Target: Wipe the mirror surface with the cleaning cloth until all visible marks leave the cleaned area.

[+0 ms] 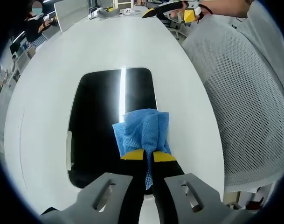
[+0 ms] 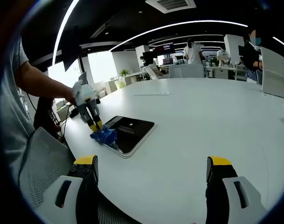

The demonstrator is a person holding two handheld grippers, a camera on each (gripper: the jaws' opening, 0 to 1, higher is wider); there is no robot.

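Note:
A dark rectangular mirror (image 1: 104,126) lies flat on the white table (image 1: 109,46). My left gripper (image 1: 148,156) is shut on a blue cleaning cloth (image 1: 144,133), which rests on the mirror's near right part. In the right gripper view the same mirror (image 2: 131,129) sits at the left, with the left gripper (image 2: 96,125) pressing the cloth (image 2: 104,136) onto its near corner. My right gripper (image 2: 151,170) is open, held above the table well away from the mirror, with nothing between its jaws. The right gripper (image 1: 172,10) also appears at the top of the left gripper view.
A white mesh office chair (image 1: 244,102) stands close to the table's edge beside the mirror. A person's arm (image 2: 39,84) holds the left gripper. Other people and desks fill the far background. Small items (image 1: 109,11) lie at the table's far end.

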